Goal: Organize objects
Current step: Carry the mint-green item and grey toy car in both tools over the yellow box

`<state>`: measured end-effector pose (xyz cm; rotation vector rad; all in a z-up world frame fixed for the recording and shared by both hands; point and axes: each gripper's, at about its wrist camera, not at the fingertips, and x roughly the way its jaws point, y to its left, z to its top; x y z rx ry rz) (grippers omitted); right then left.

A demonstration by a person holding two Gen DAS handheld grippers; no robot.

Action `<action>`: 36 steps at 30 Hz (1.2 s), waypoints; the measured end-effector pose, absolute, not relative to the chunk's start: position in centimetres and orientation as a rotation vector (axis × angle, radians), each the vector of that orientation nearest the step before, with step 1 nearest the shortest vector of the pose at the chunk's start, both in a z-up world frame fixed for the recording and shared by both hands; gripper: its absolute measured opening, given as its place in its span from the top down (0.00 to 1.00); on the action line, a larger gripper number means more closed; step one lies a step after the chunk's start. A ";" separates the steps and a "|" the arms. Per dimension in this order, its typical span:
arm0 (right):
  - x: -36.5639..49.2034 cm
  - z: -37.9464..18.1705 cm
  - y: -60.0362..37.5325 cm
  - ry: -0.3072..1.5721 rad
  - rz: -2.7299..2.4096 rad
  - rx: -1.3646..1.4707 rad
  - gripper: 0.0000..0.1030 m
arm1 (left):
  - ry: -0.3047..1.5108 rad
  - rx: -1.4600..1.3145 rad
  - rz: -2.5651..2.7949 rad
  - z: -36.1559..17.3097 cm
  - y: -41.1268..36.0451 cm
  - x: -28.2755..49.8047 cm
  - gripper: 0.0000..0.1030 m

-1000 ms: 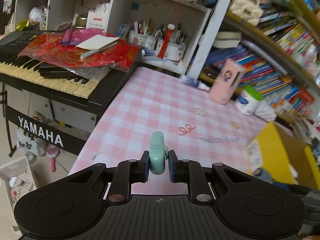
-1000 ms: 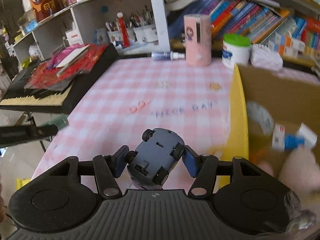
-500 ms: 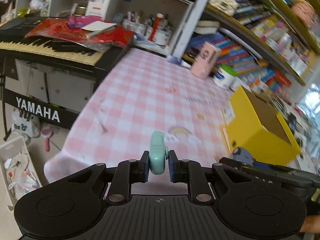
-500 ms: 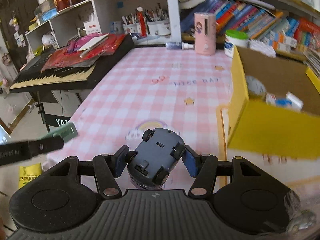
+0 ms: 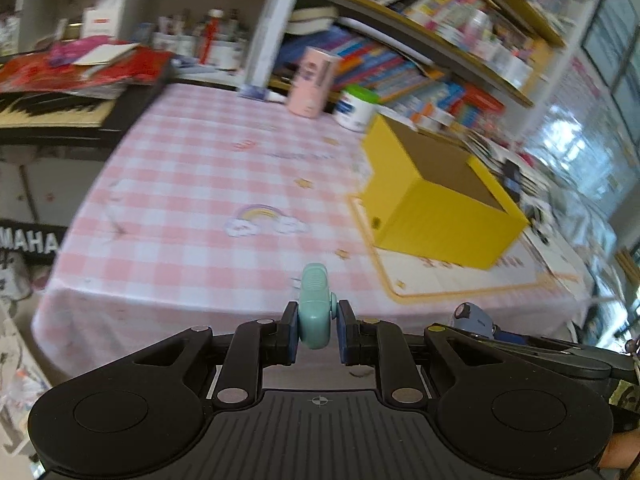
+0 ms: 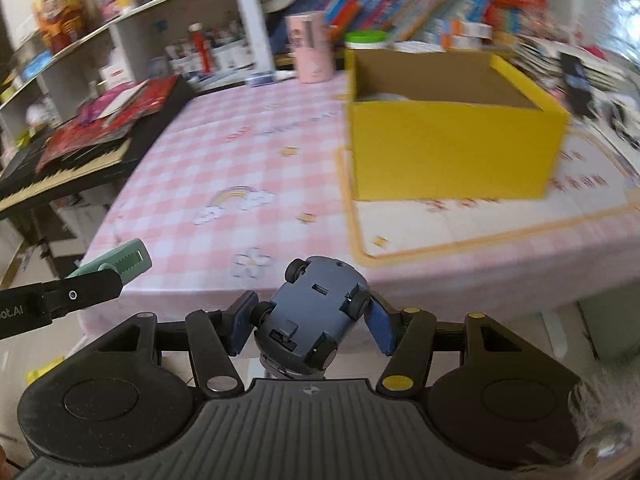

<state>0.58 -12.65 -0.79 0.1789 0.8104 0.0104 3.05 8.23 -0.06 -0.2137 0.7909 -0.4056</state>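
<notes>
My left gripper (image 5: 318, 330) is shut on a mint-green plastic clip (image 5: 315, 304), held over the near edge of the pink checked table (image 5: 208, 176). My right gripper (image 6: 310, 326) is shut on a blue-grey toy car (image 6: 314, 318), turned so its underside and wheels face the camera. In the right wrist view the left gripper (image 6: 100, 280) with the green clip (image 6: 124, 262) shows at the left. In the left wrist view the toy car (image 5: 474, 320) peeks out at the lower right. An open yellow cardboard box (image 6: 452, 136) stands on the right half of the table, farther back than both grippers.
A black keyboard (image 6: 60, 168) piled with red papers stands at the table's left. A pink cup (image 6: 310, 48) and a white green-lidded jar (image 6: 366, 40) sit at the back, in front of bookshelves. A white orange-edged mat (image 6: 480, 220) lies under the box.
Both grippers have pulled back from over the table toward its near edge, each still holding its object. The yellow box, close beside the right gripper before, now stands farther away.
</notes>
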 end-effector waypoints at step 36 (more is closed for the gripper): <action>4.6 4.0 -28.4 0.579 -0.139 0.052 0.46 | 0.621 -0.131 -0.593 4.6 -10.4 12.9 0.83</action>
